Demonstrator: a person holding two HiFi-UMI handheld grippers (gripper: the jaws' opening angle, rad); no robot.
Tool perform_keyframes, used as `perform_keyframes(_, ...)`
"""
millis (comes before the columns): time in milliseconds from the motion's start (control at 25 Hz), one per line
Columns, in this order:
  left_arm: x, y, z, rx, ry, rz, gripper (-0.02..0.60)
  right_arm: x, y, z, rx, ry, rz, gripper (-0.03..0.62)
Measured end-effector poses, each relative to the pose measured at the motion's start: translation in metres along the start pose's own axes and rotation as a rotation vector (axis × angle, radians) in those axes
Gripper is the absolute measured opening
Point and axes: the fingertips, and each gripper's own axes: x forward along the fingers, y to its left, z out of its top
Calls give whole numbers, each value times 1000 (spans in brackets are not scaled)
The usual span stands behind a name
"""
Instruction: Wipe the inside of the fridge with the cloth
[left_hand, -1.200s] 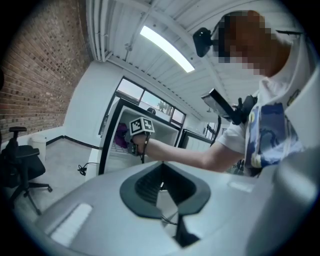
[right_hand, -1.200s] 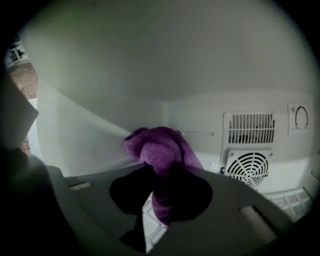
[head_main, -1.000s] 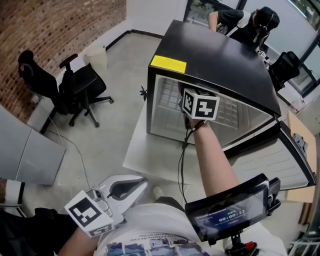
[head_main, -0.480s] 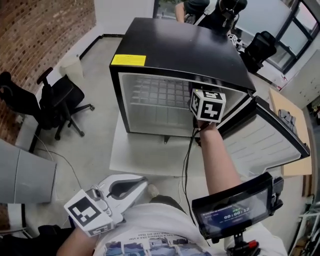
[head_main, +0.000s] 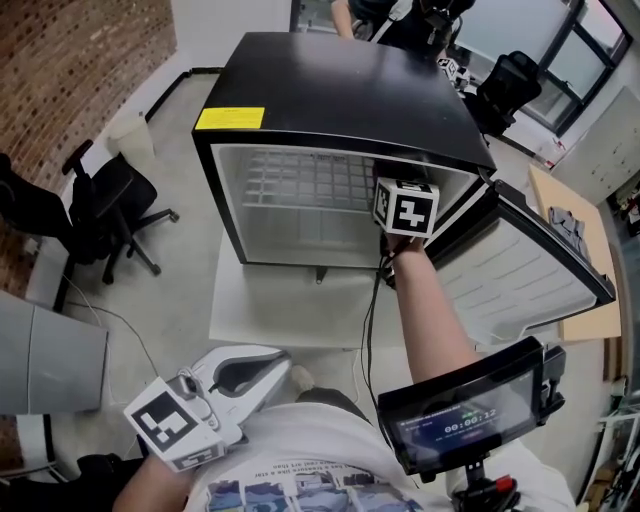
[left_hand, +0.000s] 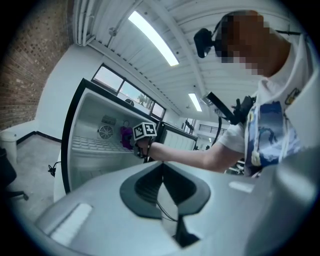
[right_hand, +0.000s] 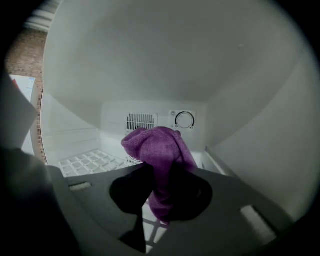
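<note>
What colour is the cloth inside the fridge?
Purple. The cloth shows best in the right gripper view, held in the right claw.

In the head view the cloth (right_hand: 159, 147) is hidden beyond the right hand-held gripper (right_hand: 161, 195).

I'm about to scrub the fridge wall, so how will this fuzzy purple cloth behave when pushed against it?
The fuzzy purple cloth looks floppy: it bunches and droops where the right gripper clamps it, so it will probably fold rather than push back. Its fuzzy nap should drag, not slip.
</note>
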Motion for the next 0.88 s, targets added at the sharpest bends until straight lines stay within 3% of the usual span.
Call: perform_keyframes(880, -46, 13, -8, -32, -26, 170, 8, 31, 172, 30, -52, -20, 304, 74)
